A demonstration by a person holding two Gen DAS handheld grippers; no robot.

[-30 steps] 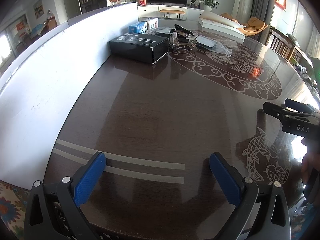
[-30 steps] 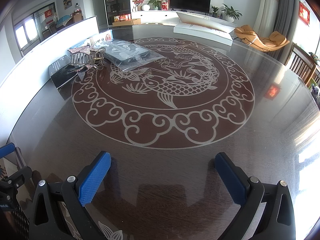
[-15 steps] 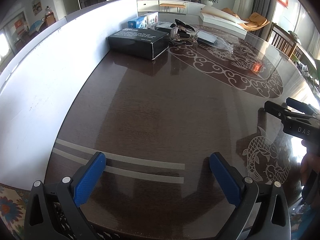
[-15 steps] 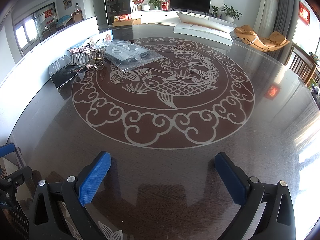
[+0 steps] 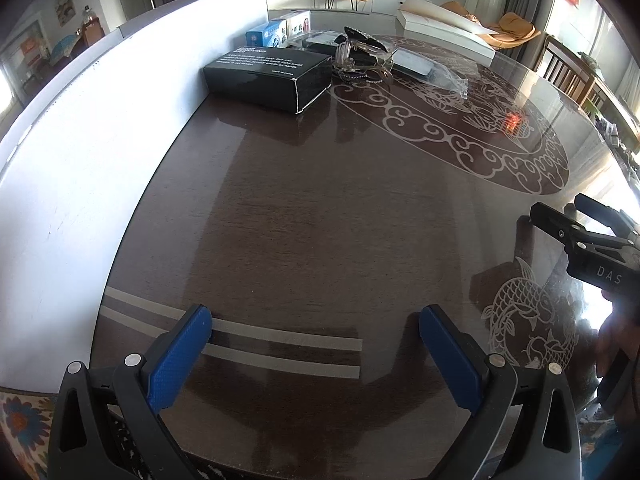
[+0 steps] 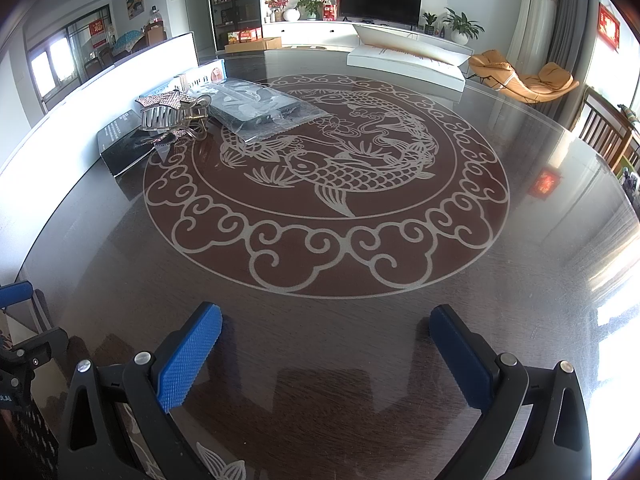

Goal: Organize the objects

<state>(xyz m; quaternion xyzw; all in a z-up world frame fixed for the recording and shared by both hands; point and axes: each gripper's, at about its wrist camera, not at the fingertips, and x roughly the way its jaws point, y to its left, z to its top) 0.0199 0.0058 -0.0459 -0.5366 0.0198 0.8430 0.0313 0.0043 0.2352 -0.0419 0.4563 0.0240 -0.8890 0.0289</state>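
A black box point(image 5: 272, 77) point(image 6: 120, 146) lies on the dark round table near a white board. Beside it sit hair claw clips point(image 5: 362, 62) point(image 6: 174, 114), a clear bag holding a dark item point(image 5: 424, 66) point(image 6: 260, 110), and small blue and white boxes point(image 5: 280, 32). My left gripper point(image 5: 314, 344) is open over the near table edge, far from the objects, with nothing between its blue pads. My right gripper point(image 6: 326, 344) is also open and empty, low over the near table. The right gripper's black body point(image 5: 592, 248) shows at the right of the left wrist view.
A white board point(image 5: 88, 152) stands along the table's left side. A white flat box point(image 6: 404, 62) lies at the table's far edge. Wooden chairs point(image 6: 608, 132) stand at the right. The table point(image 6: 320, 280) carries a fish pattern in its middle.
The left gripper has tilted and moved forward, so the black box and clips look nearer and lower in its view. The right gripper has stayed still.
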